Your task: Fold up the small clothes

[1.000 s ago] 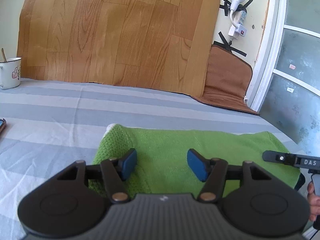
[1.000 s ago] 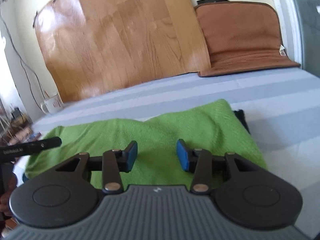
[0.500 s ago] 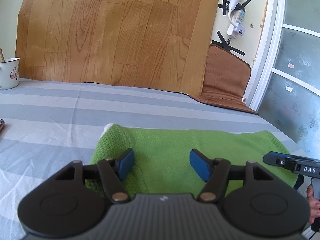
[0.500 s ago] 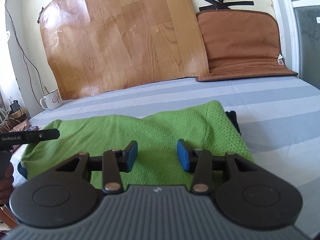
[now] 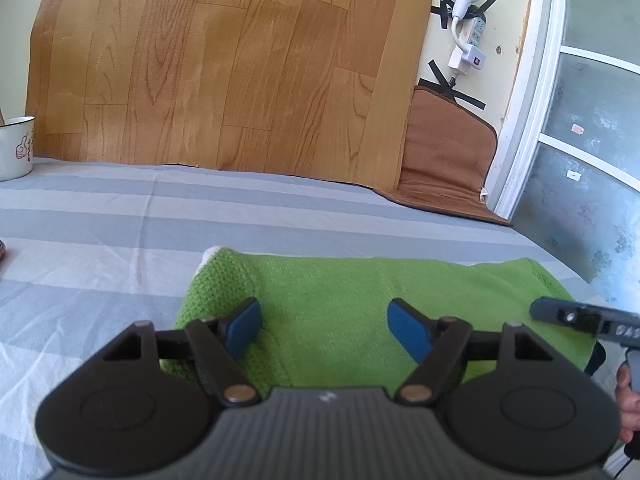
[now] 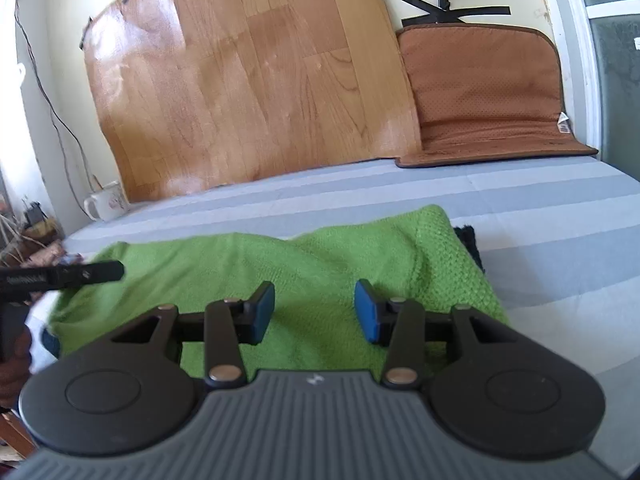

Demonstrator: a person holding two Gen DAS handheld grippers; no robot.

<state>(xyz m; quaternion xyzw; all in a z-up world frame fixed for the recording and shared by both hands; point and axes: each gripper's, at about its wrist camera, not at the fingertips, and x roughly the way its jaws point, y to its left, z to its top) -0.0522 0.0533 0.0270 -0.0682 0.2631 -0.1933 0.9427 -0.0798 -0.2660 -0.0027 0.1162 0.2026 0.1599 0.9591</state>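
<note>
A green knitted garment lies folded into a long strip on the grey striped bed sheet. My left gripper hovers over the strip's left part, its jaws opening, with nothing pinched between the blue pads. In the right wrist view the same garment stretches across, and my right gripper stands open above its right part, holding nothing. A dark cloth edge peeks out beside the garment's right end. Each gripper's tip shows in the other's view.
A wood-pattern sheet and a brown cushion lean on the wall behind the bed. A white mug stands at the far left. A power strip with a lamp is taped to the wall. A glass door is at the right.
The left gripper's jaws have spread wider over the green garment. The right wrist view has shifted slightly; its jaws stand about the same.
</note>
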